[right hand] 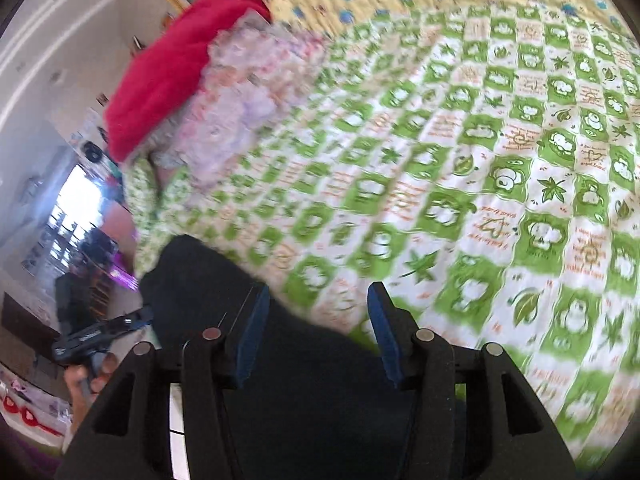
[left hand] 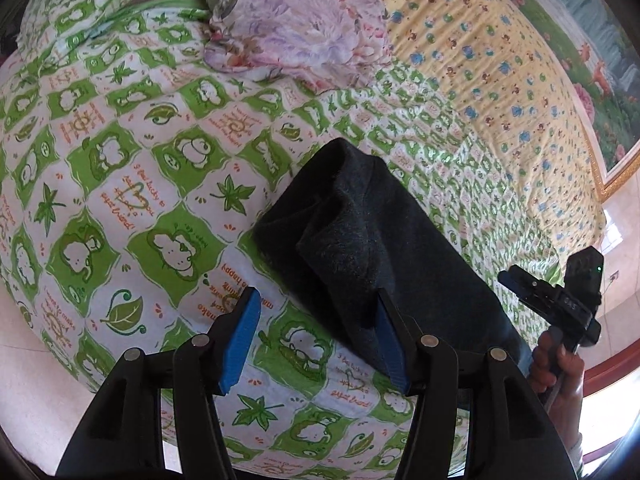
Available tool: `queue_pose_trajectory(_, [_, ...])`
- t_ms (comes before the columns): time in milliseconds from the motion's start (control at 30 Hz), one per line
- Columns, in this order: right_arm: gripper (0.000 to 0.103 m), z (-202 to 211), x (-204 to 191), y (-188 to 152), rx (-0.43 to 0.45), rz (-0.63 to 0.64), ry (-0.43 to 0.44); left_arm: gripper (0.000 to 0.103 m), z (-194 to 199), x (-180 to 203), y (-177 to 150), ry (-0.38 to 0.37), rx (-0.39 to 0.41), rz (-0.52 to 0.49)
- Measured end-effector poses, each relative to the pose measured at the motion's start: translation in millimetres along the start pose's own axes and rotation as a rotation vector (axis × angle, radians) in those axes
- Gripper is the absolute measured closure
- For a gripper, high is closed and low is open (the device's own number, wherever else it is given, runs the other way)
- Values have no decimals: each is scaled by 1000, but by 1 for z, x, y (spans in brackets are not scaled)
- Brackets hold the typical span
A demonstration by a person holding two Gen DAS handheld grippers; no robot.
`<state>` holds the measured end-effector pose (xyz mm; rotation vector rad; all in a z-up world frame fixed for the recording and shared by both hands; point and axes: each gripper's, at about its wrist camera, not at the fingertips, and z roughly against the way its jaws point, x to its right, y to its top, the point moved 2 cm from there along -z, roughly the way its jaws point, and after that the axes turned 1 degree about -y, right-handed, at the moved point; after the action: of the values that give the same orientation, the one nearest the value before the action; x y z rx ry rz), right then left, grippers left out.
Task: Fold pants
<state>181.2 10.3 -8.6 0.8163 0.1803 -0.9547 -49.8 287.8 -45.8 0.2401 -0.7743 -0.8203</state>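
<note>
Dark pants draped over the edge of a green-patterned bed, both claws released

Nearest in the left wrist view, the left gripper (left hand: 316, 340) stands spread, gripping nothing, its 3 o'clock pad touching the dark pants (left hand: 360, 232); the right gripper (right hand: 316, 332) is likewise spread over them. Beyond lies the green quilt (left hand: 140, 184); at 12 o'clock, a floral bundle (left hand: 296, 28) and red cloth (right hand: 168, 68)

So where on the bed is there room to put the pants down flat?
The green checked quilt lies bare to the left of the dark pants, and in the right wrist view it stretches open past the right gripper too. It gets crowded at the far end, where the flowery bedding and the red cloth are piled.
</note>
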Motion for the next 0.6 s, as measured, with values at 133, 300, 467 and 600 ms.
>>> queue_pose_trajectory(133, [51,-22,2,0,-82,77,-64,45,-7,-3,0,-5,-5,12])
queue_pose_trajectory(300, [51,-34,-20,-19,-166,230,-58,45,-13,-2,2,-1,-4,6])
queue_pose_trajectory(467, [51,-38,-29,-28,-203,315,-77,45,-22,5,6,-3,3,-1])
queue_pose_trajectory(600, [54,-49,-29,-24,-244,339,-55,46,-31,12,10,-8,11,-20])
